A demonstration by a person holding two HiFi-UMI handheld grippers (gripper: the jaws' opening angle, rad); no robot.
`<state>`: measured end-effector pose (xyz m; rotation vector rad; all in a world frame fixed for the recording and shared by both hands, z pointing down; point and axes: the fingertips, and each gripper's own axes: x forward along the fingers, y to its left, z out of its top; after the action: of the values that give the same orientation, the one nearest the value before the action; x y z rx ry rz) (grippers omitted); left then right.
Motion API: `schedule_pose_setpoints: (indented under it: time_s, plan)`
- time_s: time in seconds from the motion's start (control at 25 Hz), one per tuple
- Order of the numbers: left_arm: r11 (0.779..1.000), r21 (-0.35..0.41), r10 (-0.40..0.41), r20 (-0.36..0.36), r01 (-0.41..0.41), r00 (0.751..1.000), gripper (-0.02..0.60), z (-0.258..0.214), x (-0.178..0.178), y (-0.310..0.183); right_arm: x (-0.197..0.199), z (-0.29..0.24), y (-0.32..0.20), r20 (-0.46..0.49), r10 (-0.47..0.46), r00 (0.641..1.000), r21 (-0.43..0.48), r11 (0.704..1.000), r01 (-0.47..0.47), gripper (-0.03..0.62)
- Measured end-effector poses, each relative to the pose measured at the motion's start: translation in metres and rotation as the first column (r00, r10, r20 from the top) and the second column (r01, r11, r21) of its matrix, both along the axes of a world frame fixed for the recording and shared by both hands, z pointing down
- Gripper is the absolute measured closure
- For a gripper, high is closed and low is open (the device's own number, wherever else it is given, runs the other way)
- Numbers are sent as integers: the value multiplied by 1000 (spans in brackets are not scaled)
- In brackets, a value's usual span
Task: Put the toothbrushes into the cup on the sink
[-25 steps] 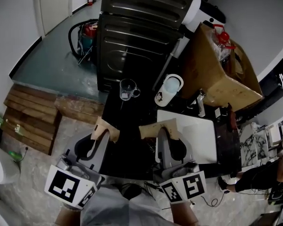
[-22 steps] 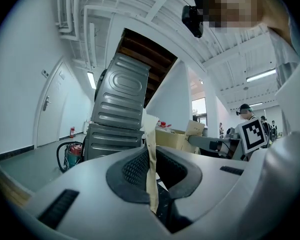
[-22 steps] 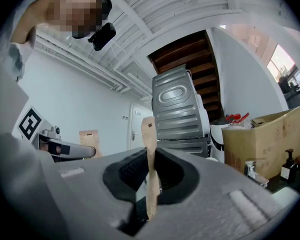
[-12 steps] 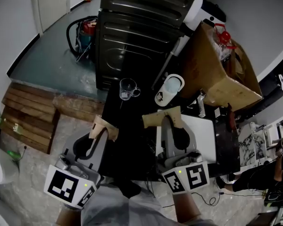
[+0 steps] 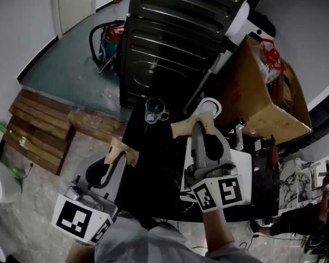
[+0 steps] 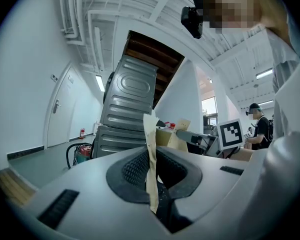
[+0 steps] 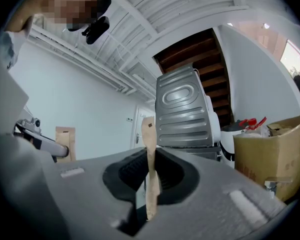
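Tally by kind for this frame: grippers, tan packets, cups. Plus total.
Grippers: 2, left gripper, right gripper
Tan packets: 2, left packet, right packet
Cups: 2, glass cup, white cup
Total: 6

The head view is dim and flat: the black table [image 5: 153, 169] swallows detail, while the white sink [image 5: 242, 163] and the pale floor [image 5: 44, 185] stand out. Its edges bow strongly. Both gripper views are bright, lit by a tube light [image 6: 99, 82] and a window [image 6: 208, 106] that blows out white. Their corners fall into black, and the nearest grey surfaces are soft.
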<state>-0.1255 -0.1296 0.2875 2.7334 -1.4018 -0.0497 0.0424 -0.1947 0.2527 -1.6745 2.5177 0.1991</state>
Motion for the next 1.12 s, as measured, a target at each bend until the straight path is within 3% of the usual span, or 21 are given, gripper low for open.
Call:
schedule_pose_setpoints:
  time_s: [0.68,1.12]
  plan:
    - [993,-1,-115,10,115,993,549,-3,-1,-2,-10,15,-83,15,-84,996,-6,996,84,569]
    - [973,-24,-227,41,228,973,549,4,-27,11,-21,51,-131,27,-95,995,-40,995,96,569]
